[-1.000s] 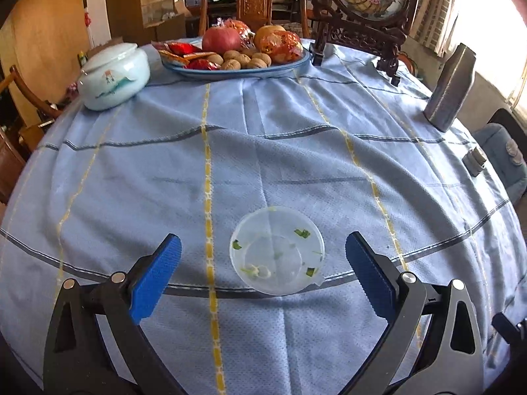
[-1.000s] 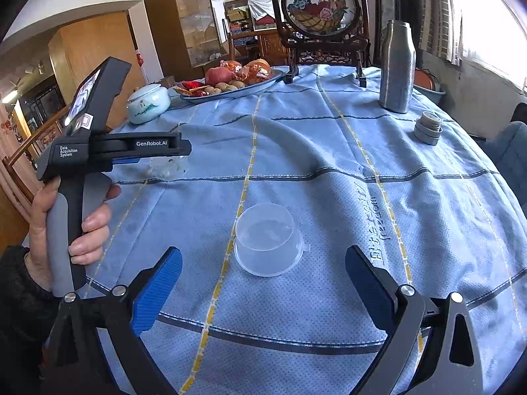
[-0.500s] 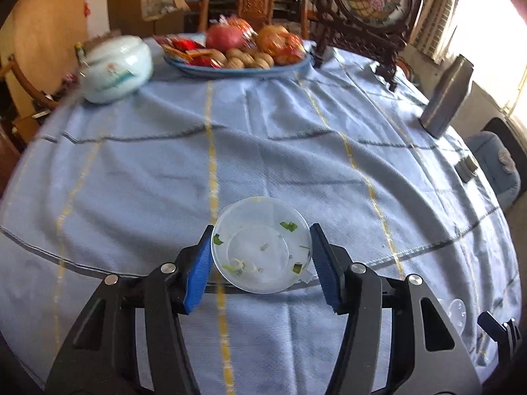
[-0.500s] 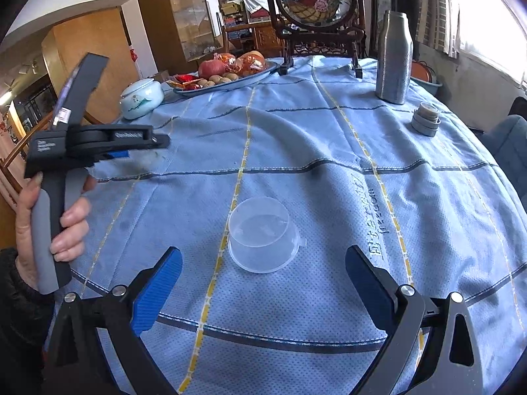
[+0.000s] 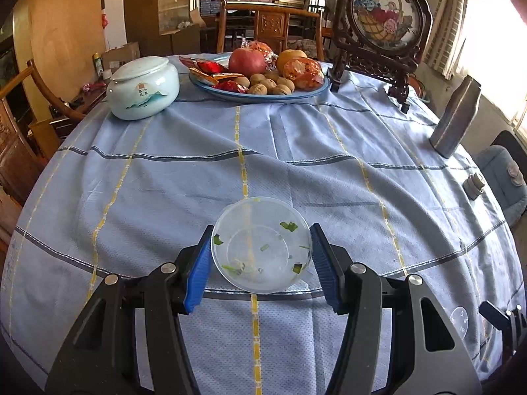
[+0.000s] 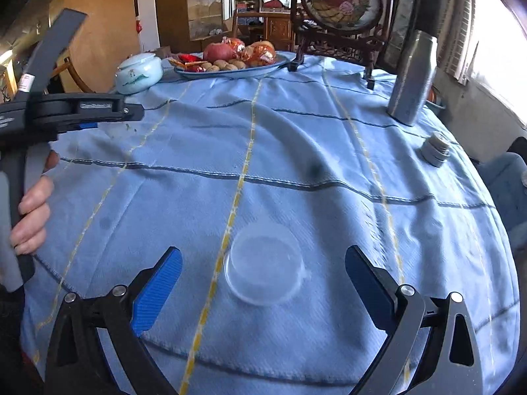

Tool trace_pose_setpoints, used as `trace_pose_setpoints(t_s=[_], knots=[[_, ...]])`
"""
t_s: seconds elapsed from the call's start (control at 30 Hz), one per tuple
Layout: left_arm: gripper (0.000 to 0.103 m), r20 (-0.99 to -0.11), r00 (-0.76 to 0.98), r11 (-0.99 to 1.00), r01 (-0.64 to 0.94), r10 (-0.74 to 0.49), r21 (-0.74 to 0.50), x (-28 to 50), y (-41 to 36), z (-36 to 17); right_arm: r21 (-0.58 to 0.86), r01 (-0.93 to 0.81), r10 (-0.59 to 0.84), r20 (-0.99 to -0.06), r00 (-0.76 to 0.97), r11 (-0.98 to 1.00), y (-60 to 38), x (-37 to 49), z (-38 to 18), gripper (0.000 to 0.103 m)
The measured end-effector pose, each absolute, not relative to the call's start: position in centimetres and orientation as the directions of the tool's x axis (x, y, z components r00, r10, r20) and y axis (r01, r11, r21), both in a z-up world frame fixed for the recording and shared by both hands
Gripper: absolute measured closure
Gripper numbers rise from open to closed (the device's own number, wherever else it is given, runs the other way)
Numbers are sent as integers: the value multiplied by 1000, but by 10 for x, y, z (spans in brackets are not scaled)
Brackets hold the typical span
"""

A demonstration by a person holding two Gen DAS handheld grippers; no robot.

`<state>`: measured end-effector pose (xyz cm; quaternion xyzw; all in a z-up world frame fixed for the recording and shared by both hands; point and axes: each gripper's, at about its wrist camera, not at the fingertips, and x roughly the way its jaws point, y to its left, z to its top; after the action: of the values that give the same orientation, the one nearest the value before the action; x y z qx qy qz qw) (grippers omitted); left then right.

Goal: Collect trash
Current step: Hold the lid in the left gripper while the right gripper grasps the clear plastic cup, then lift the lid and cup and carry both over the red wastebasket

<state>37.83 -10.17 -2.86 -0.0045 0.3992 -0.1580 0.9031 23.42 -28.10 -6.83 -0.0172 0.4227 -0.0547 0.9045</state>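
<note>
While the left claw [image 5: 262,260] pinches the soiled lid [image 5: 261,245] rim to rim, seemingly just off the worktop [image 6: 296,151], the cup [image 6: 263,265] sits dead ahead between the right claw's [image 6: 263,284] wide-open jaws.

Blue tablecloth [image 5: 164,181]; lidded porcelain jar [image 5: 143,89] beside fruit-and-nut platter [image 5: 260,75]; framed embroidery stand [image 5: 382,23]; steel flask [image 5: 456,117].

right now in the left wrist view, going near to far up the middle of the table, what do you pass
left gripper clamped on the clear plastic lid flecked with green scraps → bare stretch of blue tablecloth → blue plate of walnuts and fruit → carved wooden chair behind the table
</note>
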Motion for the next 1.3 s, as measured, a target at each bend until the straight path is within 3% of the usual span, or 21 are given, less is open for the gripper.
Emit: trace_pose_setpoints(t_s=[0.03, 0.07, 0.1, 0.2, 0.53, 0.7, 0.87, 1.3], knots=[[46, -720, 631, 951, 279, -288, -135, 379, -101, -29, -75, 81, -109, -764, 636, 994, -281, 237, -70, 6], [46, -721, 631, 951, 275, -287, -138, 380, -100, -29, -66, 71, -96, -774, 626, 995, -281, 241, -73, 14], [46, -722, 629, 952, 273, -287, -140, 381, -100, -29, -49, 58, -74, -785, 615, 997, -281, 243, -75, 29], [46, -731, 617, 950, 272, -294, -152, 383, -99, -31, -13, 80, -58, -807, 588, 997, -288, 247, -80, 51], [46, -712, 641, 949, 293, -288, -120, 375, -104, -28, 48, 82, -11, -799, 601, 995, -292, 243, -80, 51], [47, -654, 710, 955, 291, -260, -64, 361, -105, -17, 86, 63, 30, -794, 607, 994, -294, 242, -80, 51], [47, -540, 820, 966, 254, -190, 46, 332, -105, -4, 170, 68, 91, -776, 625, 983, -303, 239, -79, 51], [47, -477, 866, 979, 199, -151, 51, 242, -70, 19, 200, 32, 127, -730, 672, 979, -302, 233, -71, 51]])
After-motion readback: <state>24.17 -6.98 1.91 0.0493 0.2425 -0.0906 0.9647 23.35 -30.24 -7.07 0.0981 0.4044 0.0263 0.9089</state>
